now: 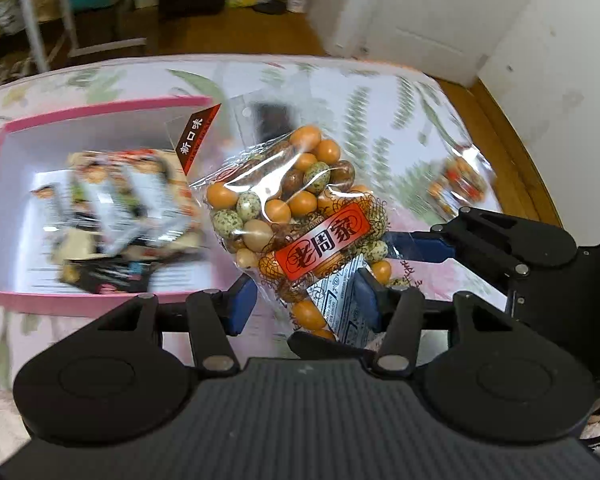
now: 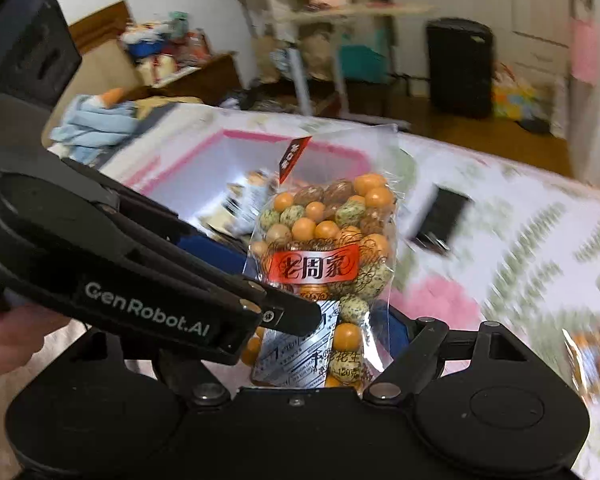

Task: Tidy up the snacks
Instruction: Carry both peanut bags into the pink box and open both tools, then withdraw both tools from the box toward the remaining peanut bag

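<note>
Floral table (image 1: 380,92) | both grippers, left gripper (image 1: 306,300) and right gripper (image 2: 328,332), clamp peanut bag (image 1: 300,208) | pink box (image 1: 100,108) beside

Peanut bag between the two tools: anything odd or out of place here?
The peanut bag looks intact, nothing spilled. Odd: both the left tool and right tool bracket its lower end together. A second snack bag lies outside the pink box.

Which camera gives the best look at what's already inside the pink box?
The left wrist view: it looks down into the pink box, showing blurred snack packets on its white floor. In the right wrist view the peanut bag and left gripper hide most of the box.
</note>
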`<state>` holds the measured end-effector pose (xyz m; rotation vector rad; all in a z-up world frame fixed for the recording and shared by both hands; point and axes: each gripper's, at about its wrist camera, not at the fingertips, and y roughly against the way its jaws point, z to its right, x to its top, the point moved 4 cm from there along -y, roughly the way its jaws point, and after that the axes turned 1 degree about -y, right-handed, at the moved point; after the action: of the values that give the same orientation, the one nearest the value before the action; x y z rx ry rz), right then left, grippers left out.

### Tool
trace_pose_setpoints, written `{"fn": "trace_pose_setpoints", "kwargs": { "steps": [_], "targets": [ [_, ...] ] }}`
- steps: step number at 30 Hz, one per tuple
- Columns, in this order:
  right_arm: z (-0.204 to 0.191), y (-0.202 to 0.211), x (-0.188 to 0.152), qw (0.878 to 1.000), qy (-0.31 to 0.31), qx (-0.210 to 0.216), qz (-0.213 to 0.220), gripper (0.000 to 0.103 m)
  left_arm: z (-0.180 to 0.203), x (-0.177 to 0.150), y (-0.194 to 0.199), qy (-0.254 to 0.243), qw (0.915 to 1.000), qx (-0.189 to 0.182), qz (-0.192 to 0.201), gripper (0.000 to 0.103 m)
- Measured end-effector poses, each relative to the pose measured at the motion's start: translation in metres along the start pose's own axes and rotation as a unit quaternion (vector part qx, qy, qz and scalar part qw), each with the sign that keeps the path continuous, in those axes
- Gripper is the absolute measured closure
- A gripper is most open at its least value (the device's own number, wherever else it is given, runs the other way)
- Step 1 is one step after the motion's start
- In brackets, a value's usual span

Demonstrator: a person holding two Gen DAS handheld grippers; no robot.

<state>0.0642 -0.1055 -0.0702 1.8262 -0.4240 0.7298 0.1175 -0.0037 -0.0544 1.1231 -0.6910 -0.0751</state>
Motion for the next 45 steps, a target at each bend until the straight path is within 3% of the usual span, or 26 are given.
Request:
{"fn": "trace_pose_setpoints", "kwargs": {
  "steps": [4, 9, 18, 24, 26, 27, 29, 31, 34, 39, 45],
  "targets": [
    [-0.023, -0.03, 0.031, 0.999, 0.034, 0.026, -0.001, 0.019, -0.041, 0.011, 0.017, 0.02, 0.9991, 0.034, 0.015, 0.052],
    [-0.041, -0.065, 0.061, 0.997, 0.031, 0.068, -0.012, 0.019, -0.093, 0.026, 0.02, 0.059, 0.9967, 0.053, 0.013, 0.052],
    [-0.052, -0.13, 0.08, 0.986, -0.047, 0.147, -0.065, 0.019, -0.166, 0.029, 0.007, 0.113, 0.99, 0.083, 0.014, 0.05],
    [-0.068, -0.168, 0.093, 0.986, -0.04, 0.148, -0.066, 0.019, -0.205, 0.034, -0.003, 0.129, 0.9855, 0.109, 0.019, 0.049],
    [-0.071, -0.18, 0.096, 0.986, -0.041, 0.148, -0.068, 0.02, -0.216, 0.033, -0.007, 0.138, 0.9822, 0.126, 0.019, 0.045],
    [-0.073, -0.182, 0.097, 0.989, -0.035, 0.134, -0.059, 0.02, -0.219, 0.032, -0.008, 0.14, 0.9799, 0.14, 0.021, 0.038],
    [-0.078, -0.18, 0.096, 0.996, -0.004, 0.088, -0.034, 0.019, -0.216, 0.03, -0.007, 0.122, 0.9749, 0.183, 0.033, 0.031],
    [-0.085, -0.173, 0.092, 0.997, 0.03, 0.07, -0.028, 0.019, -0.207, 0.029, -0.008, 0.087, 0.9766, 0.193, 0.037, 0.031],
    [-0.082, -0.155, 0.087, 0.996, 0.032, 0.074, -0.027, 0.018, -0.199, 0.026, -0.006, 0.087, 0.9798, 0.177, 0.035, 0.031],
    [-0.062, -0.112, 0.079, 0.999, 0.024, 0.044, -0.011, 0.017, -0.178, 0.024, 0.006, 0.08, 0.9844, 0.15, 0.045, 0.031],
    [-0.022, -0.043, 0.06, 1.0, -0.013, 0.025, 0.009, 0.017, -0.129, 0.026, 0.026, 0.054, 0.994, 0.079, 0.054, 0.035]
  ]
}}
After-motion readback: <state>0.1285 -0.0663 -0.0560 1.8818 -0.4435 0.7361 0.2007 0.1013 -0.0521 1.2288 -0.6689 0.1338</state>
